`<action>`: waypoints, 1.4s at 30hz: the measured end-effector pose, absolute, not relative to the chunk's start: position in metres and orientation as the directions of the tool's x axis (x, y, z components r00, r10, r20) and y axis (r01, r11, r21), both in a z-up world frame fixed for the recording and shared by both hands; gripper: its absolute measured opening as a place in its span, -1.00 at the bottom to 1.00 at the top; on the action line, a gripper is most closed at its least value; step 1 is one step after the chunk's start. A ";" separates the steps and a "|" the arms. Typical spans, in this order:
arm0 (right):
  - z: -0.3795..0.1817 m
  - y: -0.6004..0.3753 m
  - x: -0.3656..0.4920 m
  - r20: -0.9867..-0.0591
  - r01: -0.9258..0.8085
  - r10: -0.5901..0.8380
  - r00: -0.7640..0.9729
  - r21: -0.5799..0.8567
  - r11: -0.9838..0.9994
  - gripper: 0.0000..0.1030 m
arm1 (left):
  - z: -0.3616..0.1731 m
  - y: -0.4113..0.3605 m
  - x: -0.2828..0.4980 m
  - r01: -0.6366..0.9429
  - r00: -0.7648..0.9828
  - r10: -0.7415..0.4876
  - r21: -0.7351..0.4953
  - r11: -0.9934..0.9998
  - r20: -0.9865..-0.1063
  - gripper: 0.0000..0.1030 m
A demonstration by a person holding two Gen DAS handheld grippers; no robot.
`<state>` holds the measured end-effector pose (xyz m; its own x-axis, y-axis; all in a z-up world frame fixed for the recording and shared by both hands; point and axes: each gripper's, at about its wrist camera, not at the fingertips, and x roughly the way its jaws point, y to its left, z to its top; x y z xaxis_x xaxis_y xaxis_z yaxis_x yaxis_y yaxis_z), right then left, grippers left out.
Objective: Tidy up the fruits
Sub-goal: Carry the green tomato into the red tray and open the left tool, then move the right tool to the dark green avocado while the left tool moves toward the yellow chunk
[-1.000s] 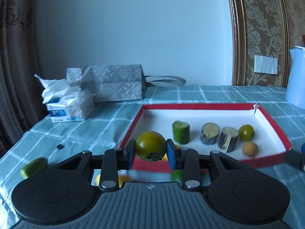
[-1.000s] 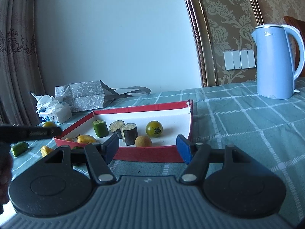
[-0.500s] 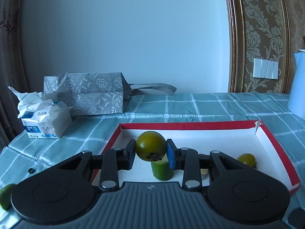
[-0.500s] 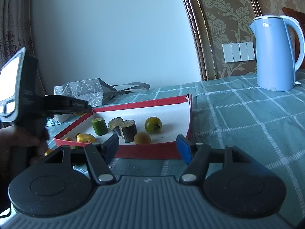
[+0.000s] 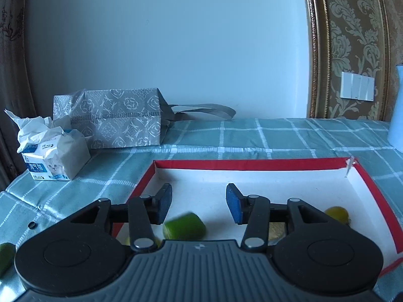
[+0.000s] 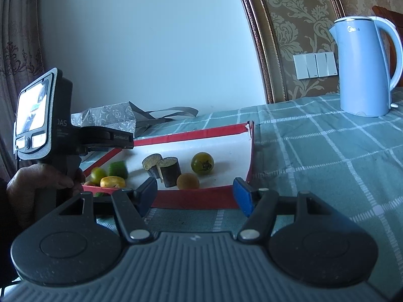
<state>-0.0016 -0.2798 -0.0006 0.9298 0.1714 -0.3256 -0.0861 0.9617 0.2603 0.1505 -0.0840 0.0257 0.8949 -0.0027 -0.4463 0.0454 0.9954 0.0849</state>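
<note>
My left gripper (image 5: 199, 205) hangs over the near left part of the red-rimmed white tray (image 5: 252, 164). Its jaws are opening and nothing is between them. Just below them a green cucumber piece (image 5: 183, 229) is blurred. In the right wrist view a green tomato (image 6: 97, 175) lies in the tray's left corner beside that cucumber piece (image 6: 117, 170) and a yellow fruit (image 6: 112, 181). Two eggplant pieces (image 6: 172, 167), a round tan fruit (image 6: 187, 181) and another green tomato (image 6: 202, 163) lie further right. My right gripper (image 6: 196, 196) stands open and empty before the tray's front rim.
A patterned grey bag (image 5: 113, 120) and a tissue pack (image 5: 54, 158) stand at the back left on the checked cloth. A blue kettle (image 6: 365, 68) is at the back right. A green piece (image 5: 5, 254) lies on the cloth, far left. A hand (image 6: 37, 181) grips the left gripper's handle.
The left gripper moved forward over the tray with the green tomato, then opened; the tomato has dropped out of its jaws. The cucumber piece below is now blurred. The right gripper kept still.
</note>
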 end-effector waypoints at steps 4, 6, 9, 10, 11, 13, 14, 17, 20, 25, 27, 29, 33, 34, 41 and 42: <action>0.000 -0.279 -0.002 -0.324 -0.087 0.170 0.931 0.255 0.963 0.25 | 0.028 -0.083 0.134 0.072 0.897 -0.029 0.081 0.994 -0.442 -0.10; 0.000 -0.279 -0.002 -0.324 -0.088 0.170 0.931 0.253 0.963 0.36 | 0.031 -0.080 0.122 0.080 0.901 -0.042 0.070 0.994 -0.432 -0.10; 0.000 -0.278 -0.003 -0.318 -0.085 0.164 0.934 0.249 0.965 0.40 | 0.033 -0.072 0.103 0.091 0.903 -0.053 0.069 0.993 -0.427 -0.09; 0.000 -0.279 -0.003 -0.319 -0.084 0.164 0.934 0.249 0.965 0.40 | 0.033 -0.069 0.096 0.090 0.904 -0.052 0.070 0.993 -0.424 -0.09; 0.000 -0.279 -0.003 -0.318 -0.084 0.164 0.934 0.250 0.965 0.40 | 0.033 -0.065 0.089 0.092 0.907 -0.053 0.073 0.993 -0.418 -0.09; 0.001 -0.279 -0.004 -0.317 -0.084 0.164 0.934 0.250 0.965 0.40 | 0.033 -0.054 0.073 0.089 0.913 -0.056 0.065 0.994 -0.403 -0.07; 0.001 -0.278 -0.004 -0.315 -0.084 0.162 0.935 0.248 0.965 0.40 | 0.032 -0.046 0.065 0.079 0.917 -0.051 0.055 0.995 -0.396 0.00; 0.002 -0.278 -0.005 -0.308 -0.094 0.170 0.936 0.246 0.965 0.40 | 0.029 -0.018 0.041 0.050 0.929 -0.034 0.033 0.998 -0.367 0.03; 0.003 -0.276 -0.008 -0.299 -0.128 0.201 0.933 0.245 0.961 0.40 | 0.023 0.016 0.022 -0.032 0.944 0.035 0.014 0.999 -0.327 0.10; 0.006 -0.264 -0.007 -0.312 -0.196 0.275 0.910 0.260 0.945 0.40 | 0.015 0.068 0.011 -0.131 0.936 0.110 -0.040 0.991 -0.335 0.12; 0.008 -0.251 -0.007 -0.313 -0.221 0.291 0.904 0.241 0.945 0.42 | 0.015 0.082 0.011 -0.157 0.934 0.123 -0.076 0.985 -0.336 0.16; 0.009 -0.234 -0.005 -0.324 -0.240 0.304 0.896 0.222 0.945 0.57 | 0.012 0.091 0.011 -0.167 0.936 0.122 -0.111 0.980 -0.331 0.26; 0.006 -0.196 0.008 -0.373 -0.268 0.320 0.871 0.187 0.945 0.58 | 0.011 0.100 0.012 -0.185 0.937 0.128 -0.150 0.971 -0.324 0.26; 0.006 -0.188 0.011 -0.380 -0.268 0.319 0.868 0.182 0.946 0.58 | 0.011 0.100 0.010 -0.186 0.940 0.131 -0.151 0.971 -0.315 0.26; 0.002 -0.147 0.038 -0.453 -0.250 0.286 0.844 0.138 0.958 0.46 | 0.011 0.101 0.010 -0.180 0.941 0.122 -0.160 0.971 -0.315 0.26; 0.000 -0.143 0.042 -0.468 -0.246 0.282 0.838 0.137 0.960 0.36 | 0.011 0.102 0.011 -0.181 0.940 0.122 -0.164 0.970 -0.317 0.26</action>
